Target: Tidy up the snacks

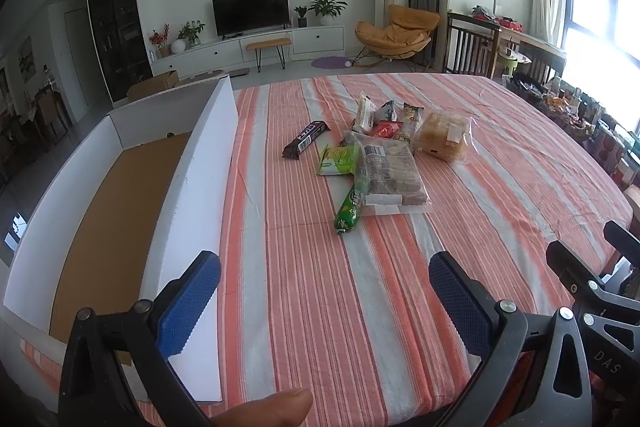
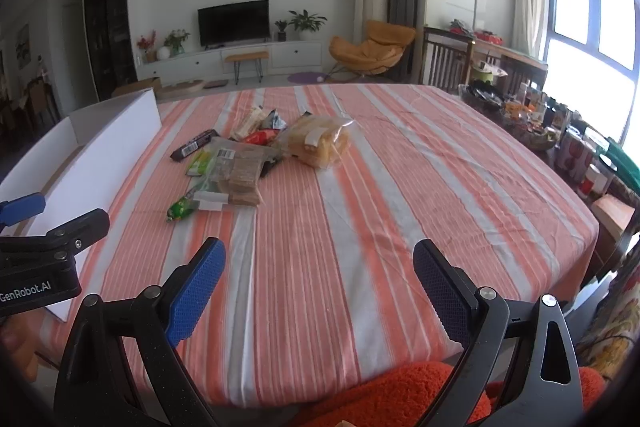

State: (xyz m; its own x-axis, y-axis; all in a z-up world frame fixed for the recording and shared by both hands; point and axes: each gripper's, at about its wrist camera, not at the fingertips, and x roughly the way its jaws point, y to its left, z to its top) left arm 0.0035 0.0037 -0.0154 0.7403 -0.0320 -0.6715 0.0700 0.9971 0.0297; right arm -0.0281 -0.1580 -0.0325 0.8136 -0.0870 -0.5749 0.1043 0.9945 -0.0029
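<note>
Snacks (image 1: 380,155) lie heaped mid-bench on the striped cloth (image 1: 500,187): a dark chocolate bar (image 1: 306,140), a green sausage stick (image 1: 352,201), a clear pack of brown biscuits (image 1: 390,173) and a bagged bread loaf (image 1: 442,139). A white cardboard box (image 1: 200,167) stands left of them. Left tool (image 1: 324,301) and right tool (image 2: 318,289) hover near the bench edge, both released, nothing between their blue pads (image 2: 196,289).

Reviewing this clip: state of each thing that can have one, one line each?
Left gripper: jaws open, empty.
Right gripper: jaws open, empty.
White box: open, nothing visible inside.
Green sausage stick: lying flat, partly under the clear packet.
Clear packet: sealed, flat.
Dark bar: lying apart from the pile.
Television: off.
</note>
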